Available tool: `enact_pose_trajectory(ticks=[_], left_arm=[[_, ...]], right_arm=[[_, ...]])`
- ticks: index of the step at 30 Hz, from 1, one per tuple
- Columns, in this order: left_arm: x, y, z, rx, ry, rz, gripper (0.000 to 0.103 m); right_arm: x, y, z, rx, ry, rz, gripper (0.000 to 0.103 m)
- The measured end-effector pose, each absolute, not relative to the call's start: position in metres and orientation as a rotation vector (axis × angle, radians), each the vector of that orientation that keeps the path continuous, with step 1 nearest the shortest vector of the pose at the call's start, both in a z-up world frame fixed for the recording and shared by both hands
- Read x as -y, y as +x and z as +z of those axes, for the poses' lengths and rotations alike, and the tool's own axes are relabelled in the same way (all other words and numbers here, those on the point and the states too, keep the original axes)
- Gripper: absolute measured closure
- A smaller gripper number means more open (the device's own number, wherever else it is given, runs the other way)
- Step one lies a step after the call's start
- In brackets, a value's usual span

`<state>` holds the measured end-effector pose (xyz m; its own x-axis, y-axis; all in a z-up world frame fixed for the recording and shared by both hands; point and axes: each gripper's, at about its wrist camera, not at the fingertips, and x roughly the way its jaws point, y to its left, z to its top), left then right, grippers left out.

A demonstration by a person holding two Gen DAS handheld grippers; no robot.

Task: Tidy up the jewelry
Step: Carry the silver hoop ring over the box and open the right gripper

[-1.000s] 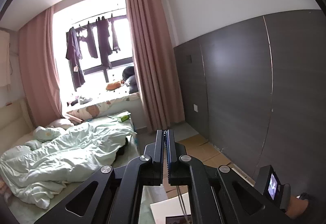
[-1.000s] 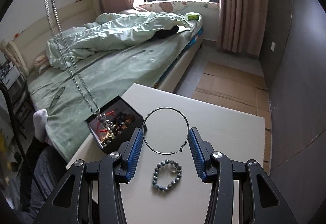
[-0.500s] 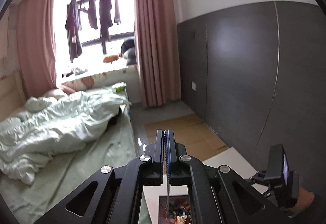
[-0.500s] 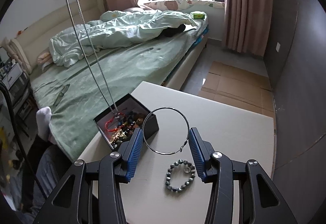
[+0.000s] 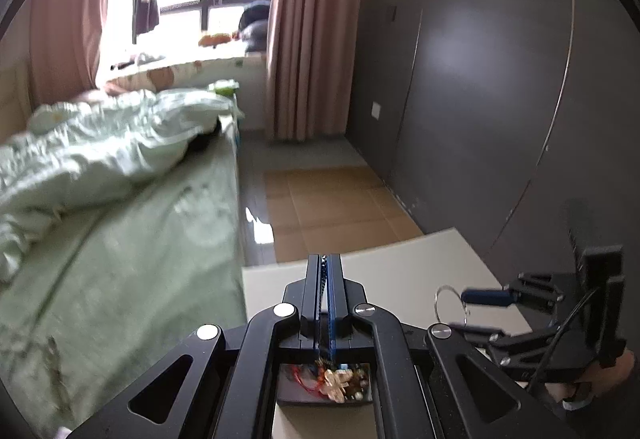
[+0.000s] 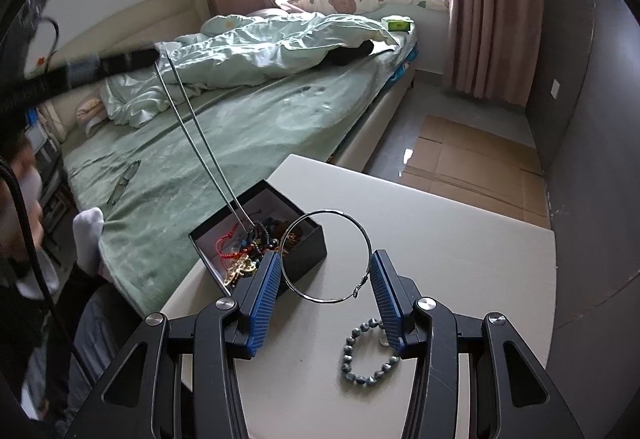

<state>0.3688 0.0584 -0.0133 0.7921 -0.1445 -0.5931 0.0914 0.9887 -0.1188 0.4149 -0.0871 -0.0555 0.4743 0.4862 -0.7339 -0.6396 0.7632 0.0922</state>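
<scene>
My right gripper [image 6: 325,271] is shut on a large silver hoop [image 6: 325,257], held between its blue pads above the white table [image 6: 460,239]. A black jewelry box [image 6: 256,243] full of mixed pieces stands at the table's left edge. My left gripper [image 6: 150,55] is shut on a silver chain [image 6: 200,147] that hangs down into the box. In the left wrist view the left gripper [image 5: 328,267] is closed above the box [image 5: 324,385], and the right gripper with the hoop [image 5: 450,305] is at the right. A grey bead bracelet [image 6: 370,355] lies on the table.
A bed [image 6: 248,119] with a green sheet and crumpled duvet sits left of the table. Dark wall panels [image 5: 480,99] stand at the right. Cardboard sheets [image 6: 472,163] cover the floor beyond the table. A person's socked foot [image 6: 88,235] is beside the bed.
The left gripper has come down toward the box, and the chain hangs shorter and slanted into it. The right gripper with the hoop has stayed almost still.
</scene>
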Motion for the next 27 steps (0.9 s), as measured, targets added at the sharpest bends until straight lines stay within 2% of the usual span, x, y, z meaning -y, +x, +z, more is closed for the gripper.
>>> enact_pose_trajectory(ticks=[4,6,7,8,10,27], left_arm=[[-0.065,0.373,-0.042,-0.720,-0.177,-0.162,0.100],[-0.067,0.373,-0.054,-0.761,-0.213,-0.161,0.090],[-0.069,0.372,-0.058,-0.770,-0.223,-0.155,0.072],[-0.073,0.368,-0.061,-0.768,-0.237,-0.151,0.047],[-0.079,0.358,-0.064,-0.745,-0.266,-0.153,0.033],[-0.126,0.304,-0.089,-0.740,-0.411,-0.063,0.033]], right_arm=[[0.081,0.417,-0.059,-0.836,-0.195,0.706,0.056],[0.076,0.417,-0.061,-0.842,-0.193,0.710,0.056],[0.074,0.417,-0.063,-0.845,-0.195,0.713,0.056],[0.071,0.418,-0.064,-0.849,-0.198,0.716,0.056],[0.066,0.418,-0.066,-0.856,-0.199,0.724,0.056],[-0.001,0.419,-0.082,-0.908,-0.219,0.819,0.056]])
